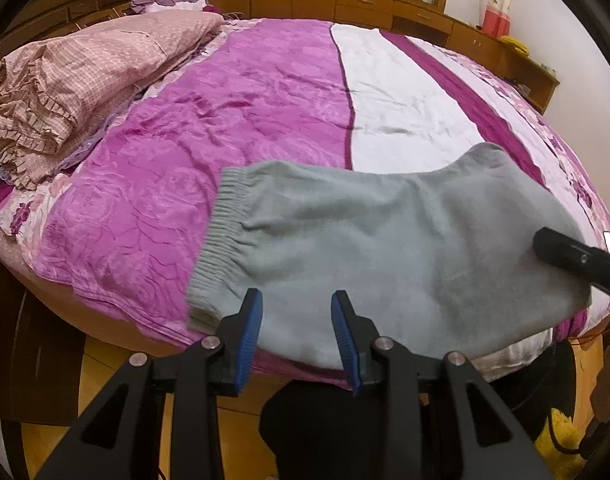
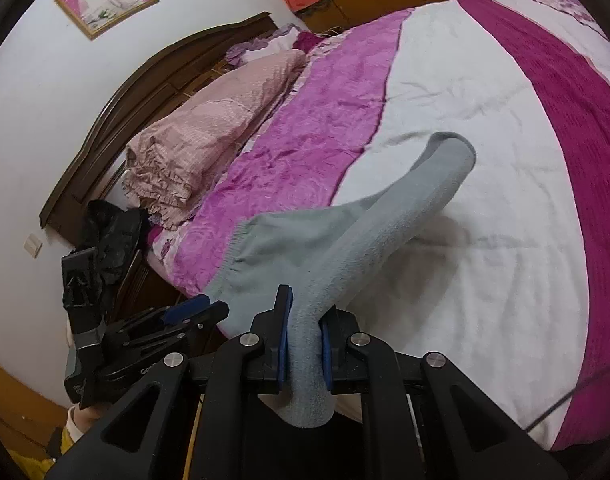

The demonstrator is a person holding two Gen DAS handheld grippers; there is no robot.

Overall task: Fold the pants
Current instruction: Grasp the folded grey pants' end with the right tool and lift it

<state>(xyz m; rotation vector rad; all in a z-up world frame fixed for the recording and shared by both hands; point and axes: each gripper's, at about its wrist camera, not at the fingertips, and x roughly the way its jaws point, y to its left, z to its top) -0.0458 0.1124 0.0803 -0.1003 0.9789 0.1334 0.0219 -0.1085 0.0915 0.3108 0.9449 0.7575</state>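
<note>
Pants (image 1: 385,248), grey fleece, lie at the near edge of a wide bed (image 1: 265,120) in pink, white and magenta bands. Pink ruffled bedding (image 1: 77,92) is heaped far left by the dark headboard (image 2: 117,120). The right gripper (image 2: 303,336) clamps the fabric; the left gripper (image 1: 297,332) hovers, jaws apart, holding nothing

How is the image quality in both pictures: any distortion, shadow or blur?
Left wrist view: strong fisheye bending, dark corners, the bed bulges round; mostly sharp. Right wrist view: same bending; the lifted grey pants cast a soft shadow on the white sheet; the cloth nearest the lens is slightly soft.
</note>
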